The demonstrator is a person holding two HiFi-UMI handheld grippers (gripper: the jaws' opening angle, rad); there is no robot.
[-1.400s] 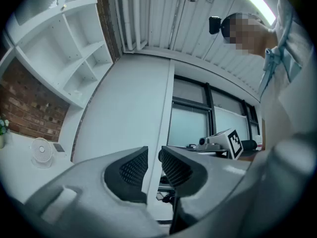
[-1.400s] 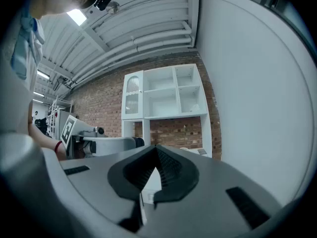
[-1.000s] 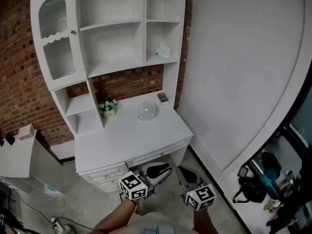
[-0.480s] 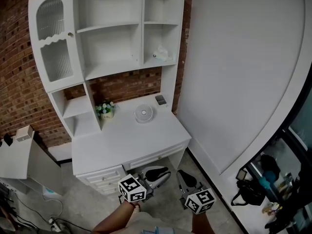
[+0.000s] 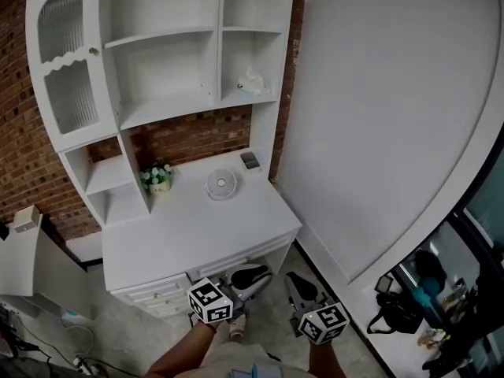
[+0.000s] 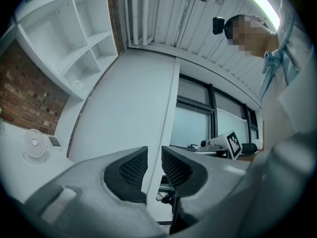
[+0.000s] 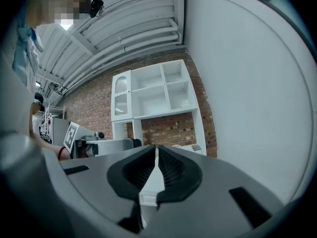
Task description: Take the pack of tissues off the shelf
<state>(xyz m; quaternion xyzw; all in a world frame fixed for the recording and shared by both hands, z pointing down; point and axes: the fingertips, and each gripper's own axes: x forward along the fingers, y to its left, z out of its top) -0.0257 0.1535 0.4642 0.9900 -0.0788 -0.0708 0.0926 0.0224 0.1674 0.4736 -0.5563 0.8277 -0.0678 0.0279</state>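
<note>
The pack of tissues (image 5: 250,83) sits on a shelf (image 5: 236,99), in the low R box of the tall white shelf unit (image 5: 216,46). It is white, a bit crumpled on top, and close to the unit's R side wall. Nothing touches it. The other open boxes of the unit look bare. On the L side there is a door w/ ribbed glass (image 5: 61,69).

Under the shelves is the white surface (image 5: 197,231). On it stand a small round fan (image 5: 221,184), a little dark box (image 5: 250,161) by the back R corner, & a pot of flowers (image 5: 157,176) near the L side. Drawers (image 5: 153,294) are at the front. A brick wall (image 5: 20,140) is behind, and a big white wall (image 5: 378,93) is to the R.

Both grippers are low in the head view, in front of the drawers & well apart from the pack. The left gripper (image 6: 154,165) has its jaws a little way apart w/ nothing btw them. Its view looks past the jaws at the white wall & some windows (image 6: 208,118). The right gripper (image 7: 156,170) has its jaws pressed almost together, w/ just a thin slit & nothing in it. Its view faces the shelf unit far ahead.

A dark bag (image 5: 394,313) lies on the floor at the R.
</note>
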